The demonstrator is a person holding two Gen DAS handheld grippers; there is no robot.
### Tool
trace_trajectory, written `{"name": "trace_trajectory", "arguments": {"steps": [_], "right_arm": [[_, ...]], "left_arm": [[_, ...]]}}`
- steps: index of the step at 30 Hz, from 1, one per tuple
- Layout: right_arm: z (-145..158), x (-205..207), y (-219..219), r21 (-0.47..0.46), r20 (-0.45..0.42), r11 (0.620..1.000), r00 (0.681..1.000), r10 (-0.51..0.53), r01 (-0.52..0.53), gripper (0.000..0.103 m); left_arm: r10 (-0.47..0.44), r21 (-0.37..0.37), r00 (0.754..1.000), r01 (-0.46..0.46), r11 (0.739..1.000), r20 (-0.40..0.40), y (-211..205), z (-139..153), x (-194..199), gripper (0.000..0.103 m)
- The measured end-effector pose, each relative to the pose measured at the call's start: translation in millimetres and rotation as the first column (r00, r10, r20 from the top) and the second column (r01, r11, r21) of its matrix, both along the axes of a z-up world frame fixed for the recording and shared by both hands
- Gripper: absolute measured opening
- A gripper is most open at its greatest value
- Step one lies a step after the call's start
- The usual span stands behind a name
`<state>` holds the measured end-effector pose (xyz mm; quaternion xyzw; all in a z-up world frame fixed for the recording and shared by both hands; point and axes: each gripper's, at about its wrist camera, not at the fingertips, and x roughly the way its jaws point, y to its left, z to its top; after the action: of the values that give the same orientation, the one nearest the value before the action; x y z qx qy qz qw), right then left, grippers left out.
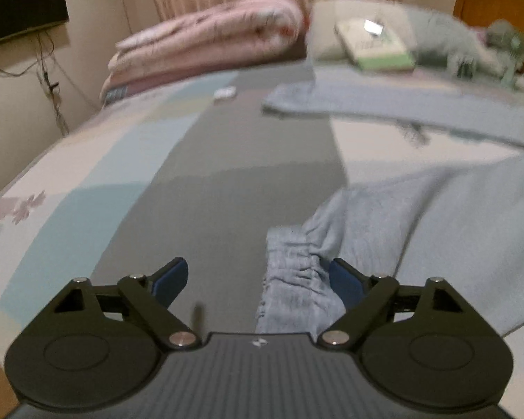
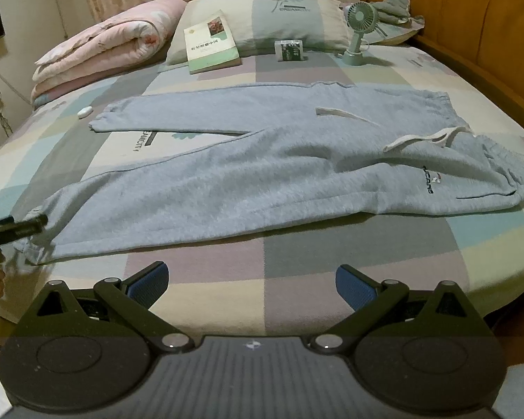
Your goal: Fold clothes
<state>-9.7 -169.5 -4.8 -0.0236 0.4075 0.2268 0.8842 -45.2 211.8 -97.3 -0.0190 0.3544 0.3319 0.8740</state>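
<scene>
Left hand-held gripper (image 1: pixel 258 281), jaws apart at the sweatpants' (image 2: pixel 262 160) near cuff (image 1: pixel 297 279); right hand-held gripper (image 2: pixel 251 284) apart, clear. We should pinch both cuff layers squarely.

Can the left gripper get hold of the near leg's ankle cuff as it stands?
Probably yes. The left gripper is open with the cuff already lying between its fingers, against the right pad; nothing covers it. Closing should catch it.

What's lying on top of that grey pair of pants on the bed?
On the sweatpants only their own white drawstring lies loose near the waistband. The book and small fan sit beyond them. Whatever lies under the pants is covered.
</scene>
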Motion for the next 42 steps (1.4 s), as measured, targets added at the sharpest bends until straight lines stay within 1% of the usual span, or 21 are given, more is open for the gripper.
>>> {"name": "trace_trajectory", "arguments": {"steps": [1, 3, 4, 8, 11, 12, 14, 15, 16, 18, 20, 22, 23, 25, 28, 30, 32, 35, 37, 41, 42], "right_arm": [[-0.7, 0.5, -0.4, 0.0, -0.002, 1.0, 1.0, -0.002, 0.002, 0.103], [-2.4, 1.8, -0.8, 0.0, -0.01, 1.0, 1.0, -0.005, 0.005, 0.103], [-3.1, 2.0, -0.7, 0.0, -0.013, 1.0, 1.0, -0.004, 0.004, 0.103], [-5.3, 2.3, 1.4, -0.003, -0.02, 1.0, 1.0, 0.003, -0.003, 0.103], [-6.4, 2.5, 2.9, -0.004, -0.022, 1.0, 1.0, 0.009, -0.01, 0.103], [-6.7, 2.6, 2.8, -0.004, -0.023, 1.0, 1.0, 0.009, -0.009, 0.103], [-7.2, 2.8, 2.6, -0.005, -0.024, 1.0, 1.0, 0.008, -0.008, 0.103], [-7.3, 3.2, 2.1, -0.005, -0.025, 1.0, 1.0, 0.006, -0.006, 0.103], [-7.4, 3.5, 1.7, -0.004, -0.026, 1.0, 1.0, 0.004, -0.004, 0.103], [-7.8, 3.9, 1.2, -0.005, -0.027, 1.0, 1.0, 0.001, -0.001, 0.103], [-8.4, 3.8, 1.8, -0.006, -0.029, 1.0, 1.0, 0.002, -0.002, 0.103], [-9.1, 3.6, 2.5, -0.006, -0.03, 1.0, 1.0, 0.004, -0.004, 0.103], [-9.4, 3.7, 2.6, -0.007, -0.031, 1.0, 1.0, 0.004, -0.004, 0.103], [-9.5, 4.4, 1.9, -0.006, -0.031, 1.0, 1.0, 0.003, -0.003, 0.103], [-9.4, 4.5, 0.3, 0.0, -0.029, 1.0, 1.0, 0.0, 0.0, 0.103], [-9.9, 4.6, -0.4, 0.002, -0.03, 1.0, 1.0, -0.002, 0.002, 0.103], [-10.6, 4.9, -0.8, 0.005, -0.031, 1.0, 1.0, -0.003, 0.003, 0.103], [-11.4, 5.4, -0.8, 0.005, -0.034, 1.0, 0.999, -0.003, 0.003, 0.103], [-11.1, 6.0, -0.6, 0.004, -0.035, 1.0, 0.999, -0.003, 0.003, 0.103], [-10.7, 6.2, -1.3, 0.003, -0.035, 1.0, 0.999, -0.005, 0.005, 0.103], [-11.1, 6.7, -1.2, 0.005, -0.037, 1.0, 0.999, -0.006, 0.006, 0.103]], "left_arm": [[0.007, -0.009, 1.0, -0.007, 1.0, -0.009, 1.3, -2.9, -0.7, 0.088], [0.014, -0.053, 1.0, -0.013, 0.999, 0.004, 5.3, -3.2, -5.3, 0.087], [0.011, -0.077, 1.0, -0.009, 0.997, 0.026, 7.5, 0.7, -8.7, 0.085], [0.005, -0.154, 0.993, 0.013, 0.988, 0.117, 20.7, 17.7, -19.1, 0.085], [0.061, -0.207, 0.991, -0.035, 0.978, 0.12, 40.0, 16.2, -16.1, 0.082], [0.078, -0.226, 0.99, -0.049, 0.973, 0.12, 46.4, 15.3, -14.8, 0.074], [0.078, -0.282, 0.992, -0.048, 0.958, 0.095, 55.7, 5.2, -7.9, 0.07], [0.064, -0.294, 0.994, -0.035, 0.955, 0.089, 56.5, 1.0, -5.1, 0.07], [0.053, -0.286, 0.994, -0.024, 0.958, 0.094, 54.9, -0.6, -3.4, 0.07], [-0.005, -0.284, 0.996, 0.03, 0.958, 0.089, 48.6, -1.1, 0.3, 0.069], [-0.058, -0.247, 0.996, 0.073, 0.966, 0.065, 37.6, -3.8, 5.2, 0.069], [-0.09, -0.23, 0.994, 0.1, 0.968, 0.055, 30.9, -3.3, 8.1, 0.055], [-0.097, -0.23, 0.994, 0.108, 0.967, 0.056, 29.3, -1.7, 8.8, 0.041], [-0.111, -0.229, 0.992, 0.121, 0.966, 0.057, 26.0, 1.5, 10.1, 0.035], [-0.099, -0.197, 0.994, 0.106, 0.975, 0.05, 22.7, 8.1, 12.7, 0.033], [-0.089, -0.153, 0.995, 0.096, 0.984, 0.053, 22.7, 13.6, 14.3, 0.03], [-0.075, -0.121, 0.995, 0.082, 0.989, 0.063, 26.0, 20.2, 14.5, 0.03], [-0.057, -0.139, 0.994, 0.069, 0.988, 0.089, 37.7, 27.9, 14.5, 0.031], [-0.047, -0.128, 0.995, 0.059, 0.99, 0.091, 43.0, 30.6, 17.3, 0.039], [0.015, -0.09, 0.998, -0.009, 0.996, 0.067, 50.2, 33.8, 17.5, 0.042], [0.019, -0.08, 0.998, -0.014, 0.997, 0.063, 50.0, 34.3, 15.8, 0.045]]}}
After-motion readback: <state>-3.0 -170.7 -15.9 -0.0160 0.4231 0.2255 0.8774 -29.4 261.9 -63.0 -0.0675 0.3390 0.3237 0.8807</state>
